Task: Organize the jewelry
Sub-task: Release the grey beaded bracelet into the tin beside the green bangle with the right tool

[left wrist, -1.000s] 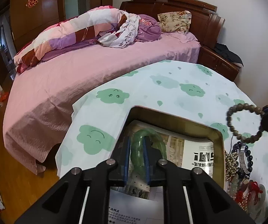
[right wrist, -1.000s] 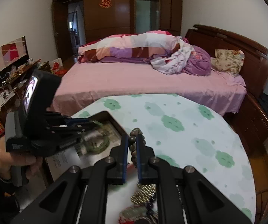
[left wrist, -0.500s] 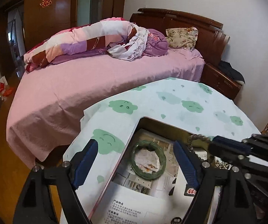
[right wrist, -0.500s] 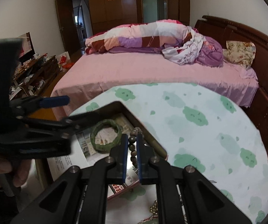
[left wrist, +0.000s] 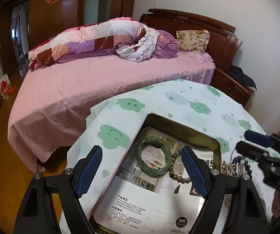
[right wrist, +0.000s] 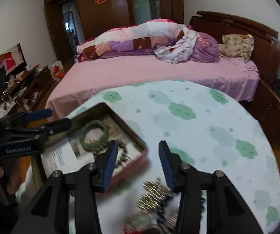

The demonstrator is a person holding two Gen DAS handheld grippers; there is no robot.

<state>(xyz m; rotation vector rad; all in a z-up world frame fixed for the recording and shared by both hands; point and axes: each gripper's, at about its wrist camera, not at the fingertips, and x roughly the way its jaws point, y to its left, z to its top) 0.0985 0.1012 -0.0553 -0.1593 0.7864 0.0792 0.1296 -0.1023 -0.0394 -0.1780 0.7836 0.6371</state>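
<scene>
A green jade bangle (left wrist: 153, 157) lies in a shallow tin box (left wrist: 181, 125) lined with printed paper. A brown bead bracelet (left wrist: 176, 167) lies beside the bangle in the box. My left gripper (left wrist: 143, 168) is open and empty, held above the box. My right gripper (right wrist: 138, 160) is open and empty, over the box's near right corner (right wrist: 140, 162); it also shows in the left wrist view (left wrist: 257, 146). The bangle (right wrist: 94, 136) and beads (right wrist: 123, 152) show in the right wrist view. A pile of loose jewelry (right wrist: 155, 195) lies on the table beside the box.
The round table has a white cloth with green clouds (right wrist: 198, 120). More jewelry (left wrist: 235, 165) lies right of the box. A bed with a pink sheet (left wrist: 101, 78) stands behind the table. A low cabinet with clutter (right wrist: 22, 85) is at the left.
My right gripper opened and let the bead bracelet drop into the box, then drew back to the right. My left gripper, open since half a second ago, rose slightly above the bangle.
</scene>
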